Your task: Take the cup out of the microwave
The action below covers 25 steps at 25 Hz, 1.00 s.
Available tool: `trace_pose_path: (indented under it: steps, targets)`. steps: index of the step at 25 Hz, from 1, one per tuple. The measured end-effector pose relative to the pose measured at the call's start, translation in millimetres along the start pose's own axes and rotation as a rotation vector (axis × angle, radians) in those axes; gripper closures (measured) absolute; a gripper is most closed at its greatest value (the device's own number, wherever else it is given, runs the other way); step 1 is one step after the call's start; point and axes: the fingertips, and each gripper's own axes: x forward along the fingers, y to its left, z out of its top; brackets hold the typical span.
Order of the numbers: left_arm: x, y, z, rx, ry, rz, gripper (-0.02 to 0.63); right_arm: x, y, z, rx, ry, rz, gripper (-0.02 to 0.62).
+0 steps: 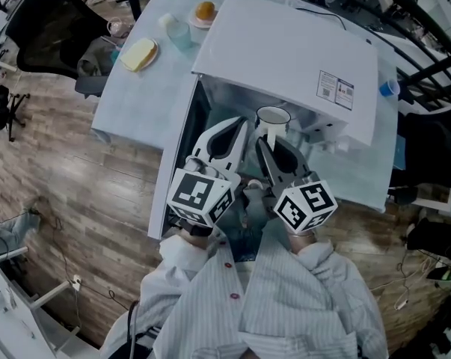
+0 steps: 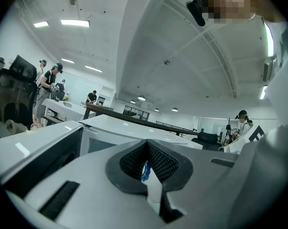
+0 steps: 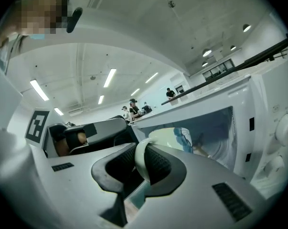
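holding the cup point(image 1: 272, 118) by its thin handle point(image 3: 141, 162) in the right gripper point(image 1: 262, 140), squeezed tight, right at the open mouth of the microwave point(image 1: 285, 51), with the left gripper point(image 1: 238, 126) pinched shut on nothing just in front of the microwave too. might tip or swing from such a small hold and fall. might bump the microwave's door point(image 1: 173, 163) if pulled out too fast or crooked.

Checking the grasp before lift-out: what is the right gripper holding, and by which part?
The white cup with a blue pattern, held by its curved handle, which is pinched between the right gripper's jaws.
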Motion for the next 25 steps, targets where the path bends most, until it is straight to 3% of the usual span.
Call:
trace_pose_path:
  steps: [6, 19, 25]
  targets:
    - [3.4, -10.1, 0.3, 0.002, 0.03, -0.01, 0.597, -17.6, 8.5, 22.5, -0.009, 0.007, 0.054, 0.518]
    - [17.8, -29.9, 22.8, 0.038, 0.011, -0.002, 0.597, -44.8, 20.2, 83.5, -0.005, -0.029, 0.202, 0.518]
    - [10.1, -29.2, 30.2, 0.063, -0.004, 0.009, 0.597, -47.0, 26.3, 93.0, -0.009, -0.038, 0.254, 0.518]
